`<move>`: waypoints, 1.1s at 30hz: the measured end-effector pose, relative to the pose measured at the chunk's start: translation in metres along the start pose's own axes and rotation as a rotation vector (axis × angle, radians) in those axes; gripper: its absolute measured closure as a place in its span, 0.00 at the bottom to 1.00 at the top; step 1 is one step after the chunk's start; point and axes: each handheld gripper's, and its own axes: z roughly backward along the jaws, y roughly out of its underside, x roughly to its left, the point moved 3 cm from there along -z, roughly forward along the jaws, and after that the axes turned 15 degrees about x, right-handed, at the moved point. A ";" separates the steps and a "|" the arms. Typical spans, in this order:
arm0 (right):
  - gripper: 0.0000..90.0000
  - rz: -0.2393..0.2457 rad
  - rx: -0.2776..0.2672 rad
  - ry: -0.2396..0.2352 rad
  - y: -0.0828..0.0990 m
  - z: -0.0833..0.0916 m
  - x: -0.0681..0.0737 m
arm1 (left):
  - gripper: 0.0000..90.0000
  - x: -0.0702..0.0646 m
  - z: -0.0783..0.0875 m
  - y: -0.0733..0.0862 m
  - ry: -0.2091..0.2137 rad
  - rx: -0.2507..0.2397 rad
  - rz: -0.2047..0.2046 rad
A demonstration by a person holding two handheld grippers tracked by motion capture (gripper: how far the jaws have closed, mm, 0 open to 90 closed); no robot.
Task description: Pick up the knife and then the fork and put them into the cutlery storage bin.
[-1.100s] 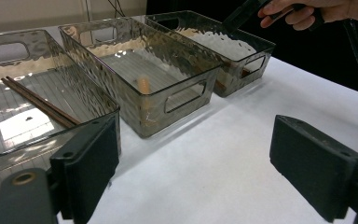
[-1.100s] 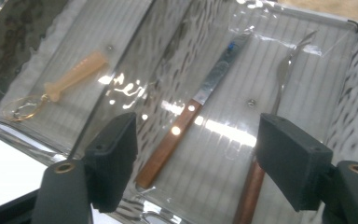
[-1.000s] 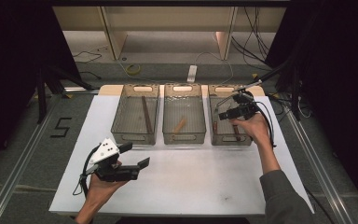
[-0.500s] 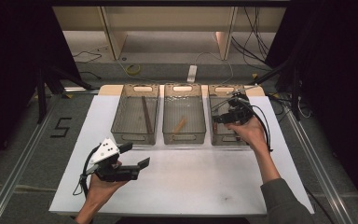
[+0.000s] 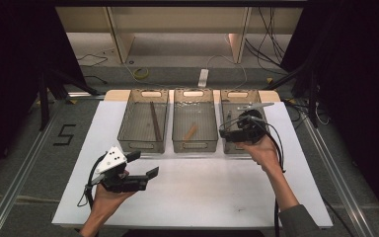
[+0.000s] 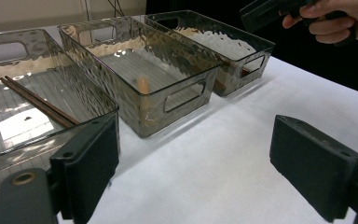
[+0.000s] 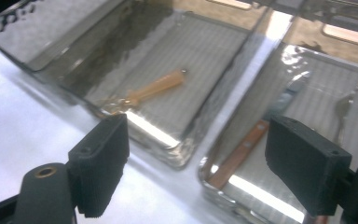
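Note:
Three clear bins stand in a row at the back of the white table. The left bin (image 5: 143,146) holds dark chopsticks (image 5: 154,120) (image 6: 37,100). In the middle bin (image 5: 193,147) lies a pale wooden stick (image 5: 191,131) (image 7: 151,88). A wooden-handled knife (image 7: 242,149) rests in the right bin (image 5: 238,94). My right gripper (image 5: 225,132) (image 7: 203,168) hovers over the right bin's near left corner. It is open, its jaws have just been opening, and nothing is between them. My left gripper (image 5: 144,164) (image 6: 193,172) is held above the table's front left, open and empty.
The white table top (image 5: 202,192) stretches in front of the bins. Behind the table a low shelf (image 5: 177,29), a power strip (image 5: 203,77) and cables lie on the floor. A "5" mark (image 5: 65,134) is on the floor at the left.
My right gripper has moved left and toward the near edge of the right bin. The left gripper has kept still.

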 end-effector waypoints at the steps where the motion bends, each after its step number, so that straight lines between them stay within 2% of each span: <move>1: 0.24 0.011 0.000 -0.001 0.002 0.000 0.004 | 0.17 0.000 0.000 0.000 0.000 0.000 0.001; 6: 0.22 0.032 -0.021 -0.016 0.008 0.001 0.016 | 0.17 0.000 0.000 0.000 0.000 0.000 0.001; 17: 0.20 0.065 -0.092 -0.097 0.030 0.005 0.034 | 0.17 0.001 0.000 0.000 0.003 0.003 0.003; 21: 0.20 0.060 -0.116 -0.135 0.042 0.007 0.037 | 0.17 0.001 -0.001 0.000 0.005 0.004 0.006; 28: 0.20 0.045 -0.168 -0.142 0.062 0.016 0.037 | 0.17 0.001 -0.002 0.000 0.026 0.007 0.017; 33: 0.20 0.032 -0.205 -0.148 0.079 0.020 0.035 | 0.17 0.002 -0.002 0.000 0.024 0.008 0.021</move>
